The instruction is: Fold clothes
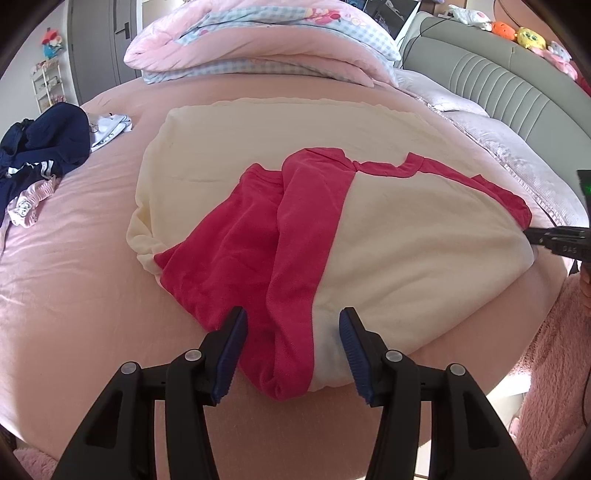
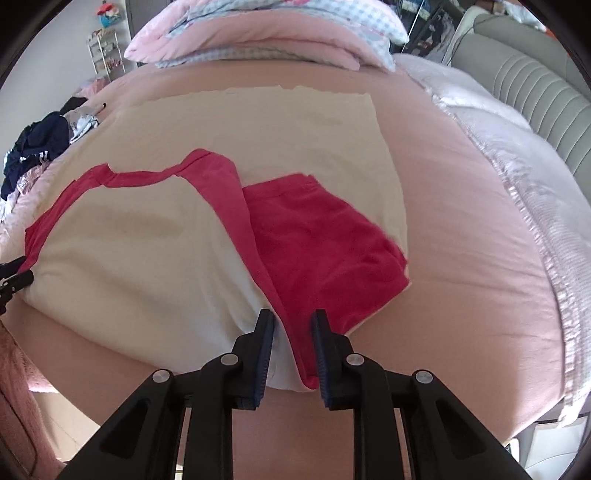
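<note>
- Garment, cream with red sleeves, is lying at frame centre on the pink bed;
- left gripper is standing open around its red edge;
- right gripper is pinching its near edge.

I'm in a home bedroom: a pink-sheeted bed, folded quilt, padded grey headboard, and what look like plush toys on top.
</note>
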